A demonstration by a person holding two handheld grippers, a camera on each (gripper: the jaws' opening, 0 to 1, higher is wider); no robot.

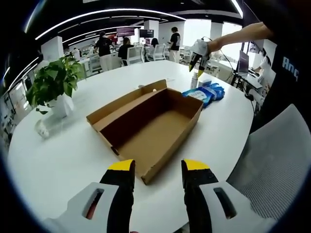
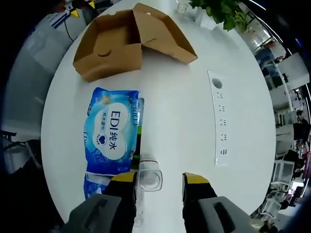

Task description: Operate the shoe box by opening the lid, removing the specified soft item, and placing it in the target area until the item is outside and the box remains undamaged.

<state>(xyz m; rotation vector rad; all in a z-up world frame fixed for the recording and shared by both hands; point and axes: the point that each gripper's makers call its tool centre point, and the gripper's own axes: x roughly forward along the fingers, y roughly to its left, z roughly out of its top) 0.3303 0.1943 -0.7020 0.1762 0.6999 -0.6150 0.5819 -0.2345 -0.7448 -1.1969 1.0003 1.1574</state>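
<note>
Lying open on the white round surface [image 1: 63, 160]: brown cardboard shoe box [image 1: 146, 124]. Beside it, blue soft wipes pack [image 2: 112, 133]. Left gripper [image 1: 158, 170] and right gripper [image 2: 158, 179] fingers spread, holding nothing.

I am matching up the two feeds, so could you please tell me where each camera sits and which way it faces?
Left gripper view: rides the left tongs, facing across the table at the open box; a person's arm holds the right tongs beyond it.
Right gripper view: rides the right tongs, looking down at the wipes and a bottle.
Shared: box, wipes, plant, table.
</note>
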